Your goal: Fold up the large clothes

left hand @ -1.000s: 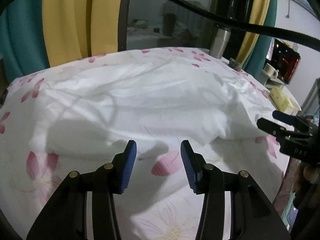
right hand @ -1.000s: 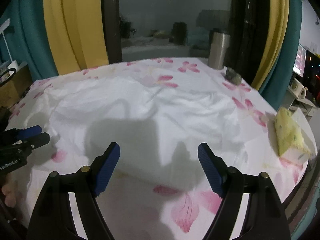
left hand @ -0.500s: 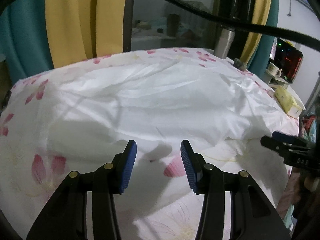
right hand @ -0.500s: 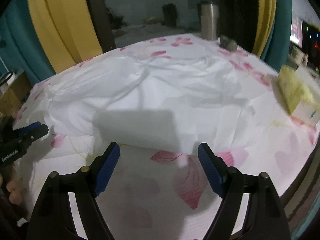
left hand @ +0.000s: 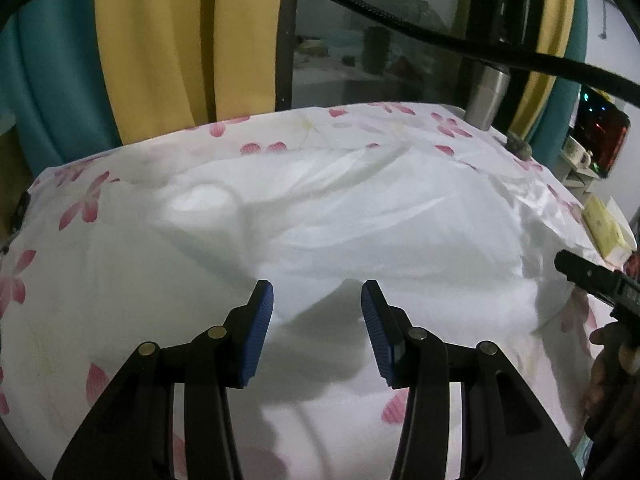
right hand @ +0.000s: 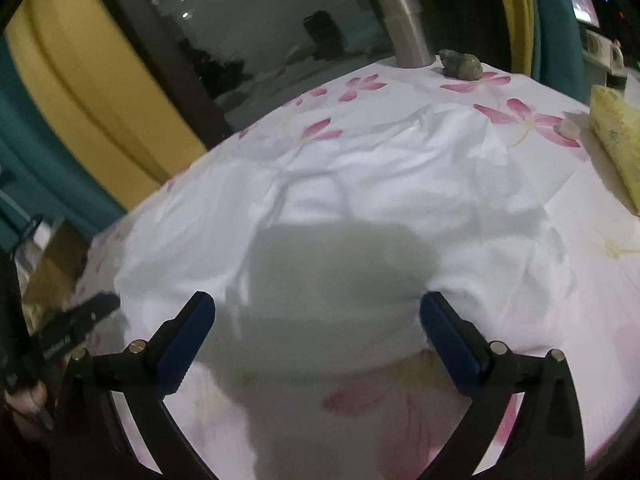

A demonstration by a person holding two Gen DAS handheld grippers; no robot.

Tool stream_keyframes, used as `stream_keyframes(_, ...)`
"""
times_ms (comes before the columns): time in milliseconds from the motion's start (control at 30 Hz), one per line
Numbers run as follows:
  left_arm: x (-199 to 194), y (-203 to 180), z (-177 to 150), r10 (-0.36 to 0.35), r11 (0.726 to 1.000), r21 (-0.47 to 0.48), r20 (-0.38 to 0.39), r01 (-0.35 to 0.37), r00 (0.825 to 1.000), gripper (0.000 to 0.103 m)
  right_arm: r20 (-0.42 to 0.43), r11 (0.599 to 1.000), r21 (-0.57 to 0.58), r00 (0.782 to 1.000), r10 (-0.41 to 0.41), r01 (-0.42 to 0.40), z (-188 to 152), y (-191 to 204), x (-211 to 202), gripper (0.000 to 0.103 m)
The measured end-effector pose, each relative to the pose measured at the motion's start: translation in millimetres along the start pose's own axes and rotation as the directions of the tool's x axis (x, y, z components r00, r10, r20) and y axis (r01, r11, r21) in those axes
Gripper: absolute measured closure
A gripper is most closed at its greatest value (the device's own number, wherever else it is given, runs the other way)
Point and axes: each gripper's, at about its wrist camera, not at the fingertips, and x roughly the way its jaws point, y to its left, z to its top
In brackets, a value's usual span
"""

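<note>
Garment: white garment [left hand: 360, 216] lies crumpled across the middle of a tabletop under a flowered cloth [right hand: 532, 120]; near hem just ahead of both tools.
Left gripper [left hand: 317, 326]: jaws partly spread, nothing between them, poised over the near hem.
Right gripper [right hand: 316, 334]: jaws have just been opening and stand spread wide, astride the hem without pinching it.
Risk, layers: white on pale cloth; jaws could nip the flowered cloth along with the hem and drag it.
Risk, uneven lift: hands apart on a rumpled hem may set a crooked fold.
Edges: steel cup [right hand: 404, 24], small stone [right hand: 460, 65] and yellow pack [right hand: 616, 136] sit by the far and right rims.
Open room: bare cloth toward the near edge.
</note>
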Motion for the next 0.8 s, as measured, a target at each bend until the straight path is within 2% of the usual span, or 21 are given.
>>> stream_keyframes(300, 33, 9, 18, 0.027, 1.000, -0.012, -0.038, -0.027, 0.999, 0.055, 0.055, 0.996, 0.091, 0.998, 0.002, -0.007, 34, -6, 31, 0.000)
stream_keyframes(433, 47, 13, 19, 0.044, 0.999, -0.016, -0.051, -0.045, 0.998, 0.054, 0.049, 0.998, 0.053, 0.998, -0.028, 0.025, 42, 5, 45, 0.001)
stream_keyframes(500, 50, 15, 20, 0.048, 0.999, -0.023, -0.049, -0.049, 0.998, 0.050, 0.035, 0.999, 0.026, 0.999, -0.034, 0.033, 45, 9, 50, 0.007)
stream_keyframes(533, 51, 16, 20, 0.047, 0.998, -0.030, -0.051, -0.049, 0.998, 0.049, 0.031, 0.999, 0.019, 0.999, -0.039, 0.038, 46, 9, 52, 0.022)
stream_keyframes(567, 52, 17, 20, 0.048, 0.998, -0.035, -0.052, -0.050, 0.998, 0.048, 0.022, 0.999, 0.019, 0.999, -0.050, 0.049, 48, 7, 54, 0.046)
stream_keyframes(600, 53, 18, 20, 0.046, 0.998, -0.039, -0.053, -0.048, 0.998, 0.048, 0.015, 0.998, 0.027, 0.999, -0.049, 0.048, 49, 4, 56, 0.054)
stream_keyframes(733, 50, 23, 24, 0.028, 0.998, -0.058, -0.055, -0.031, 0.998, 0.048, 0.009, 0.999, 0.039, 0.999, -0.035, 0.035, 54, -9, 50, 0.057)
stream_keyframes(800, 48, 27, 26, 0.037, 0.997, -0.069, -0.048, -0.040, 0.998, 0.048, 0.010, 0.997, 0.052, 0.999, -0.051, 0.051, 56, -16, 47, 0.047)
